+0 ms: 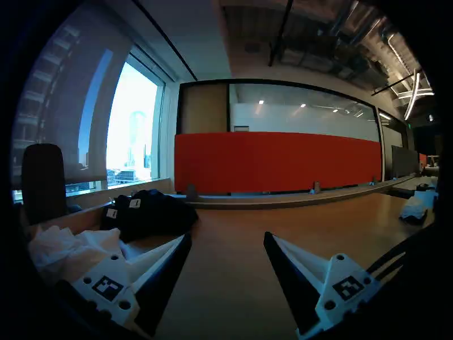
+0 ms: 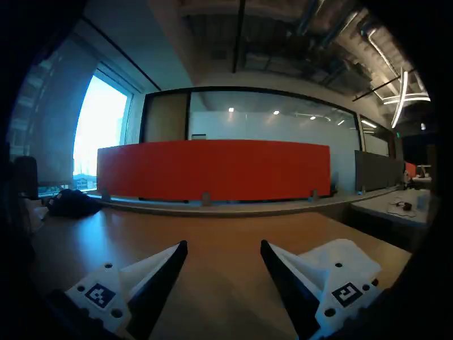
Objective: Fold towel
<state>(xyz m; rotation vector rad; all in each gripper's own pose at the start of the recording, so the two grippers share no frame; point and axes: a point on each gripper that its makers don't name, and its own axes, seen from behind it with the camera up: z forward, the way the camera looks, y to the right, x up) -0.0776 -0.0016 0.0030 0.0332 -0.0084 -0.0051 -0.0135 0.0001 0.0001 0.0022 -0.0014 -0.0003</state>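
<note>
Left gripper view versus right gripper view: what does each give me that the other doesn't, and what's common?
Left gripper view: a crumpled white towel beside the open left gripper. Right gripper view: a white side desk with a small dark item, past the open right gripper. Shared: the brown wooden tabletop, the red divider panel and a black fabric bundle, nearer in the left one.

From just behind the left gripper [image 1: 226, 234], the left gripper view looks low and level across the wooden bench [image 1: 238, 277] toward a red partition [image 1: 277, 161], with a window [image 1: 133, 136] and a dark bundle [image 1: 150, 212] near on its left. The right gripper view, behind the right gripper [image 2: 223, 242], faces the same partition equally low. It shares the bench, window and bundle, the last two farther off at its left.
</note>
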